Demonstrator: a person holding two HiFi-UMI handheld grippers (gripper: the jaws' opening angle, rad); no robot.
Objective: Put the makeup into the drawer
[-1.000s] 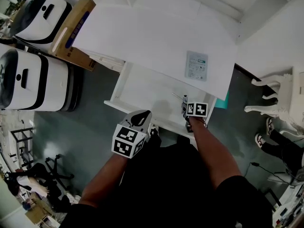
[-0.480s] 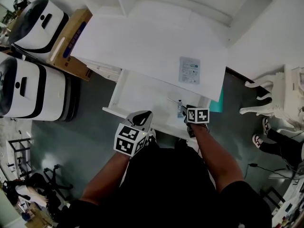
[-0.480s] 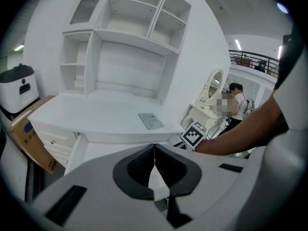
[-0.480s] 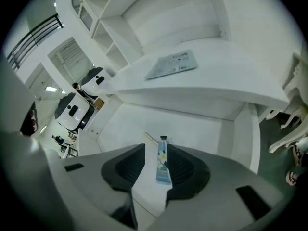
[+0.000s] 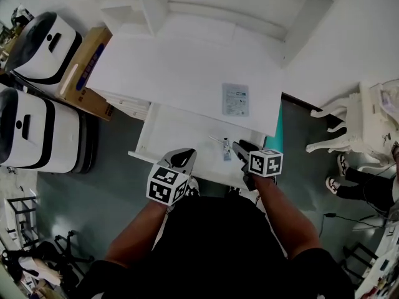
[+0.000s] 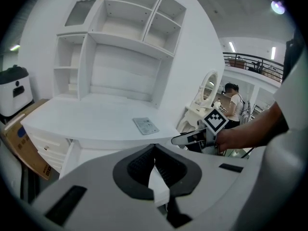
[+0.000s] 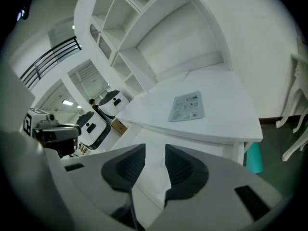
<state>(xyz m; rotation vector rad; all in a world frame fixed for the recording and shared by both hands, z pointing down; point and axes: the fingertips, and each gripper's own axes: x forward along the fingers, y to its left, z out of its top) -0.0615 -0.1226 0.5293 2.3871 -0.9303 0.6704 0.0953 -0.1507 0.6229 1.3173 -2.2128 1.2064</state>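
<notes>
White wooden drawer [image 5: 181, 128] stands open; slim grey makeup tube [image 5: 226, 152] lies inside, just beside my right claw [image 5: 239, 148], jaws apart, empty; my left claw [image 5: 183, 158] has its jaws together.

Count: 2 grippers, left gripper [image 5: 186, 153] and right gripper [image 5: 236, 145]. 1 drawer [image 5: 177, 124]. 2 makeup items just ahead of right fingers [image 5: 240, 149]: stick [image 5: 216, 141], bottle [image 5: 227, 154]. 1 leaflet [image 5: 235, 99]. 2 white machines [image 5: 47, 39]. 1 cardboard box [image 5: 87, 67].
</notes>
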